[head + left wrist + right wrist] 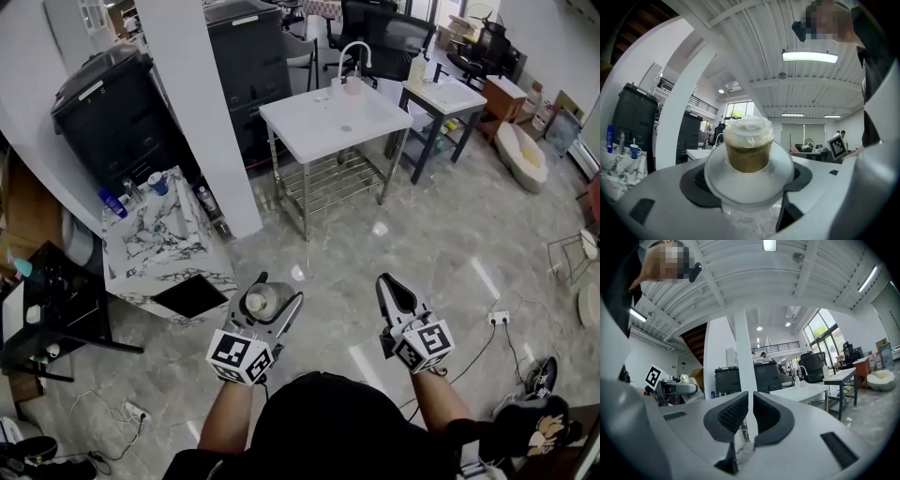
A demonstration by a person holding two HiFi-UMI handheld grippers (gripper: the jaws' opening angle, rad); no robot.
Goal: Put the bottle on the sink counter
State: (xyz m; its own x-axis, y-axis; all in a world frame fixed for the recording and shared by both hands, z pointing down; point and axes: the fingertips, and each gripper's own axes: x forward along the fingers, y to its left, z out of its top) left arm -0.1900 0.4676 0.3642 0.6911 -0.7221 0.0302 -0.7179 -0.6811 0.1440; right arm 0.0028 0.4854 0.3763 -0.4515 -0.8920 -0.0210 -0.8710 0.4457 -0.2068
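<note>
A clear plastic bottle with a pale cap stands between the jaws of my left gripper, which is shut on its body at waist height over the floor. In the left gripper view the bottle fills the middle, cap toward the camera, with the pads against its sides. My right gripper is beside it to the right, jaws together and holding nothing; the right gripper view shows its pads almost touching. Ahead stands a white sink table with a curved faucet. A marble counter with a dark cut-out is at the left.
A white pillar and black cabinets rise between the marble counter and the white table. Small bottles and a blue cup sit on the marble. A dark side table, a pet bed and floor cables lie to the right.
</note>
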